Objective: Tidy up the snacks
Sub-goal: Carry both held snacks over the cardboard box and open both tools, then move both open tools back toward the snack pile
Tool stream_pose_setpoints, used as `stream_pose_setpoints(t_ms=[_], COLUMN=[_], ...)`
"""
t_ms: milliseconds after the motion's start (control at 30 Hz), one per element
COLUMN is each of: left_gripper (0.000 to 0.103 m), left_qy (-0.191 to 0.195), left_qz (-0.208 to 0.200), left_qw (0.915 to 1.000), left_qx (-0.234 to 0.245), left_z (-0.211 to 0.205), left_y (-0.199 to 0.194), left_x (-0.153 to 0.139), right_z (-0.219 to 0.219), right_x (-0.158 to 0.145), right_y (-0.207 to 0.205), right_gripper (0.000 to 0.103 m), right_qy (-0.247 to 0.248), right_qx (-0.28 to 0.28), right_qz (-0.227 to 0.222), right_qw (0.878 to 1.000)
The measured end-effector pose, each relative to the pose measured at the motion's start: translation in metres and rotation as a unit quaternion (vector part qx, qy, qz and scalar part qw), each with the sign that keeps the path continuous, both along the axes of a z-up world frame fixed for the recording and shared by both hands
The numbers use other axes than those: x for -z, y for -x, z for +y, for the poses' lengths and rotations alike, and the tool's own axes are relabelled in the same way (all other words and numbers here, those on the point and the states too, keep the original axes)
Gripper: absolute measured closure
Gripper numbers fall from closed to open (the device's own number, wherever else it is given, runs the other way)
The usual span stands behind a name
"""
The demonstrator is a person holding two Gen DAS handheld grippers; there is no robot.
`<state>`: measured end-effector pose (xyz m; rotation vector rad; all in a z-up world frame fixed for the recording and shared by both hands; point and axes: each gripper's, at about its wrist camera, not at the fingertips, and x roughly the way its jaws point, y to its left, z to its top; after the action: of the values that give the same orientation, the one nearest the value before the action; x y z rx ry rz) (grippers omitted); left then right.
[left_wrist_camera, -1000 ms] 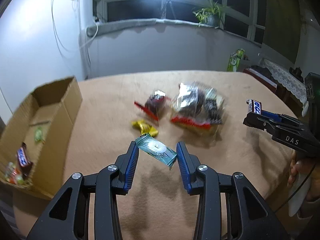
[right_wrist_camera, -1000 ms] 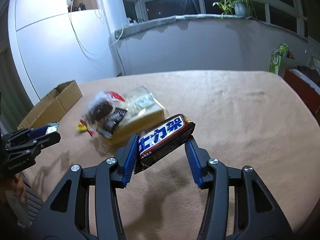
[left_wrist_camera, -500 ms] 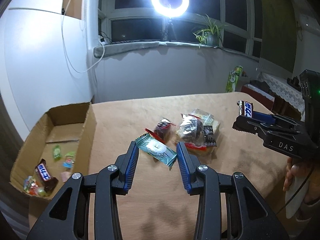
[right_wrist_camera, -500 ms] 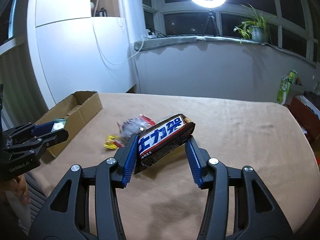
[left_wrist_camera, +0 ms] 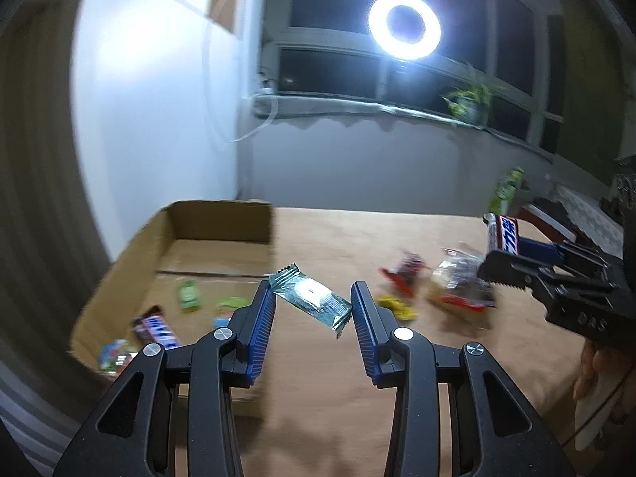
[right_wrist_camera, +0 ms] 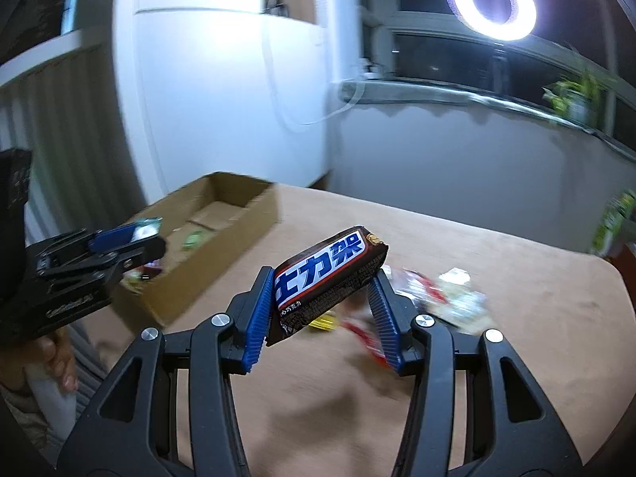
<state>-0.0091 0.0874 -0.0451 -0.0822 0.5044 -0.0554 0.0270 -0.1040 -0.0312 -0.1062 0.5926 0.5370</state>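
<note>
Cardboard box (left_wrist_camera: 222, 224) at left, blurry wrappers inside hard to read, left claw (left_wrist_camera: 311, 306) pinched a crinkly green foil packet (left_wrist_camera: 312, 298) beside it, right claw (right_wrist_camera: 324, 278) gripped a glossy chocolate bar (right_wrist_camera: 328, 270) above the tan surface (right_wrist_camera: 516, 318), smeared snack pile (left_wrist_camera: 457, 282) behind.

A glaring white ring light (left_wrist_camera: 404, 26) above and beyond the fingers is blown out against dark windows. Motion blur is seen on the background, fisheye bending toward the edges.
</note>
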Motion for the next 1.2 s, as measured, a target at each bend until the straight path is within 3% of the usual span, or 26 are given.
stream_pose_setpoints(t_ms=[267, 567, 633, 700, 733, 767, 1033, 1200], left_gripper=[0.066, 0.064, 0.063, 0.050, 0.038, 0.033, 0.032, 0.026], left_qy=[0.010, 0.018, 0.025, 0.032, 0.034, 0.033, -0.034, -0.044], left_qz=[0.007, 0.023, 0.031, 0.044, 0.043, 0.040, 0.025, 0.005], left_qw=[0.9981, 0.9963, 0.9953, 0.9939, 0.9935, 0.9931, 0.9902, 0.9909], left_qx=[-0.061, -0.081, -0.088, -0.096, -0.100, -0.106, -0.133, -0.127], left_z=[0.062, 0.084, 0.089, 0.093, 0.094, 0.095, 0.079, 0.068], left_y=[-0.010, -0.022, -0.025, -0.026, -0.025, -0.022, -0.002, 0.008], left_x=[0.012, 0.029, 0.034, 0.039, 0.039, 0.038, 0.016, 0.002], right_z=[0.101, 0.157, 0.167, 0.174, 0.173, 0.170, 0.120, 0.096], right_x=[0.002, 0.003, 0.005, 0.010, 0.011, 0.010, 0.009, 0.012], right_y=[-0.003, -0.020, -0.030, -0.039, -0.040, -0.039, -0.014, -0.003], right_gripper=[0.053, 0.053, 0.050, 0.049, 0.049, 0.048, 0.037, 0.035], right_qy=[-0.003, -0.002, 0.000, 0.005, 0.002, -0.003, -0.020, -0.020], right_qx=[-0.099, -0.140, -0.150, -0.162, -0.159, -0.158, -0.108, -0.087], right_qz=[-0.009, -0.020, -0.018, -0.008, -0.009, -0.011, -0.024, -0.015], right_qw=[0.995, 0.990, 0.988, 0.987, 0.987, 0.987, 0.994, 0.996])
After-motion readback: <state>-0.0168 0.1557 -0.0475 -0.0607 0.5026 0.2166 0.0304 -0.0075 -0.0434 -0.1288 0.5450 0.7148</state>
